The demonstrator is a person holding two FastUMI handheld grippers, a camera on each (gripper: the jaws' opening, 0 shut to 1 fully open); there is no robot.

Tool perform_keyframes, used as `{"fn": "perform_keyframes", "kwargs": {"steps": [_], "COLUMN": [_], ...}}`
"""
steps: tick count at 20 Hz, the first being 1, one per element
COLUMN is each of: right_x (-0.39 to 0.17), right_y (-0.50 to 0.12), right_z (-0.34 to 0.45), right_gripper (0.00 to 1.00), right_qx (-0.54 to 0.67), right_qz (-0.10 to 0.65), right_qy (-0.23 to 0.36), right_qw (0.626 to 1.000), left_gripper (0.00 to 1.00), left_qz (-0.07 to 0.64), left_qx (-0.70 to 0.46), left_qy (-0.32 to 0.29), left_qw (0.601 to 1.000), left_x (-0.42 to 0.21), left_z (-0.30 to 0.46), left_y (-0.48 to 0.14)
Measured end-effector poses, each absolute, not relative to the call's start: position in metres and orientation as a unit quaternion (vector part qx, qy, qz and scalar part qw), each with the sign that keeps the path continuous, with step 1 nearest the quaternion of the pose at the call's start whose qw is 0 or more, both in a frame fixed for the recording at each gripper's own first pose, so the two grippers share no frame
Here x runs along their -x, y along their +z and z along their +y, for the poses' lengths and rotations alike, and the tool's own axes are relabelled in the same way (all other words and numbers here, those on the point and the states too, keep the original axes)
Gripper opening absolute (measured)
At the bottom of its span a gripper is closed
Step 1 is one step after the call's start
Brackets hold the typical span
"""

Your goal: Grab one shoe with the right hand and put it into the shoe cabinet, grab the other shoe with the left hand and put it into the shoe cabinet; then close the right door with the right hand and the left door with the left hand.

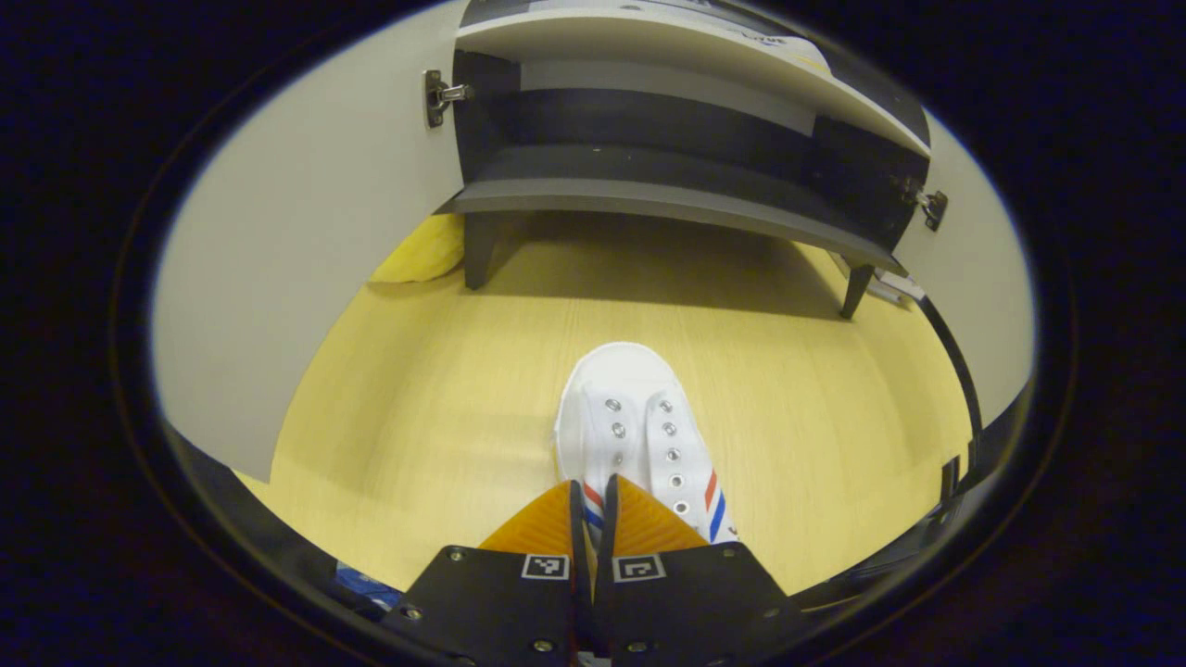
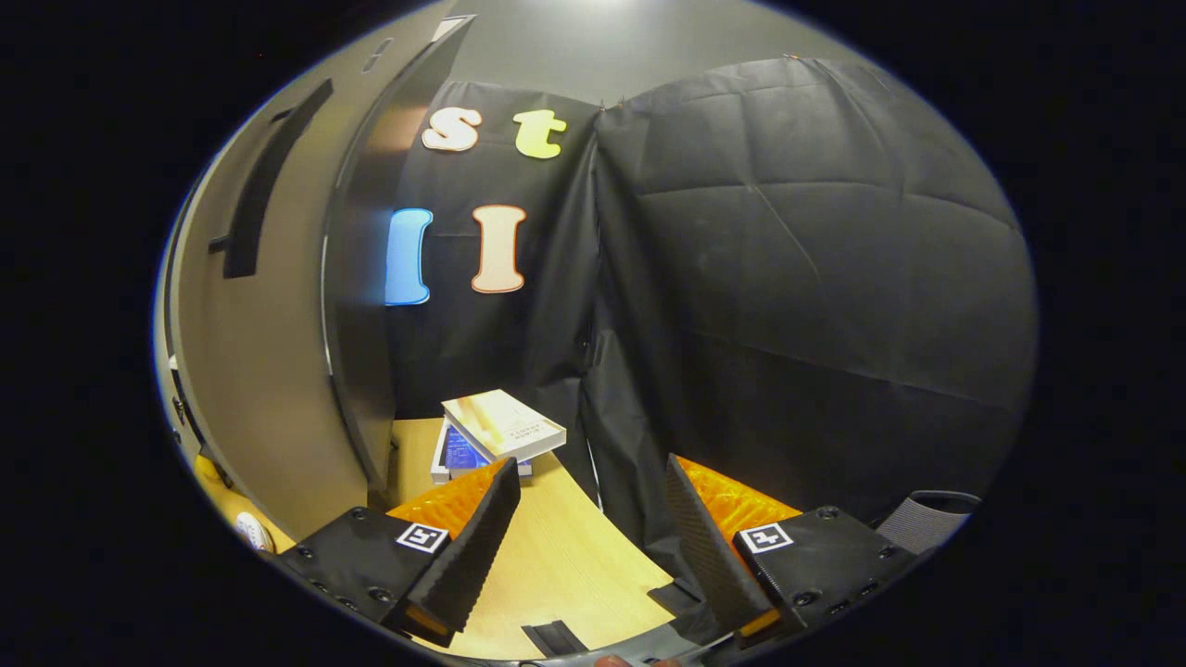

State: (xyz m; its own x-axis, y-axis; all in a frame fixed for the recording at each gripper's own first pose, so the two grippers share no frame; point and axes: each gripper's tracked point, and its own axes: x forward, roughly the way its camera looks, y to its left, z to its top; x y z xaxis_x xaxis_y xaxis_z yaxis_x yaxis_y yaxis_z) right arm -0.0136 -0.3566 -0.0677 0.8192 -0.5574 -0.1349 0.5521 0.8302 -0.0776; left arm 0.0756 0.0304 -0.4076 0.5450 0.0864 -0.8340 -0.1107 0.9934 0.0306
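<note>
White shoe (image 1: 635, 435) on the yellow floor (image 1: 435, 408), low centre in the left gripper view, toe toward 12 o'clock, red and blue stripes on its side. Heel end hidden behind the left gripper (image 1: 593, 519), clenched on the shoe's rear: fingers nearly together with only a thin strip of material between them, pressing from both sides. Exact part pinched hard to make out.

At 12 o'clock beyond the shoe, the cabinet (image 1: 667, 199), standing on short legs, dark inside, bottom shelf bare where visible. Upper shelf cut off at the top edge. Left door (image 1: 306, 241) swung open at 9 to 10 o'clock, hinge (image 1: 443, 94) at its top; right door (image 1: 982, 269) open at 3 o'clock, partly cut off at the edge. Black cable (image 1: 954, 357) curving down at 4 o'clock. Yellow shape under the cabinet at 10 o'clock, too indistinct to name.

In the right gripper view, right gripper (image 2: 593, 519) released, fingers well apart, nothing between them. Door panel with a dark handle (image 2: 269, 176) at 9 o'clock, seen edge on. Books (image 2: 496, 431) stacked on the floor just above the left finger, lower book mostly covered. Black cloth wall (image 2: 797, 278) from 12 to 4 o'clock. Small white object at 8 o'clock, cut off, cannot tell what.
</note>
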Motion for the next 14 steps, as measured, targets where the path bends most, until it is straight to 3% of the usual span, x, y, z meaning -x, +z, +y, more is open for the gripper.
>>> {"fn": "perform_keyframes", "kwargs": {"steps": [14], "right_x": [-0.037], "right_y": [-0.066], "right_z": [-0.391], "right_gripper": [0.98], "right_qx": [0.03], "right_qz": [0.049], "right_qy": [-0.267], "right_qw": [0.962], "left_gripper": [0.0], "left_qz": [0.304], "left_qx": [0.045], "left_qy": [0.046], "left_qw": [0.95], "left_x": [-0.111], "left_z": [0.061], "left_y": [-0.287]}}
